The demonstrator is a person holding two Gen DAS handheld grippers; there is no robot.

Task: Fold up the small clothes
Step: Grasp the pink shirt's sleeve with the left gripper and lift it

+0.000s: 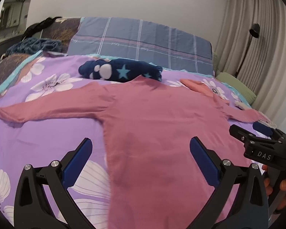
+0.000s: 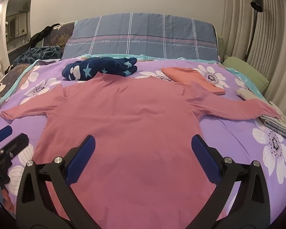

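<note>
A pink long-sleeved top (image 1: 152,114) lies flat on the purple flowered bedspread (image 1: 38,137), sleeves spread to both sides; it also shows in the right wrist view (image 2: 124,118). My left gripper (image 1: 141,145) is open and empty, hovering over the top's lower left part. My right gripper (image 2: 143,143) is open and empty over the top's lower middle. The right gripper also shows at the right edge of the left wrist view (image 1: 255,131). The left gripper shows at the left edge of the right wrist view (image 2: 7,137).
A folded navy star-print garment (image 2: 101,67) lies beyond the collar. A folded orange piece (image 2: 192,78) and folded pale clothes (image 2: 274,124) lie to the right. A blue checked pillow (image 2: 143,36), green pillow (image 2: 246,72), curtains and a floor lamp (image 2: 256,2) stand behind.
</note>
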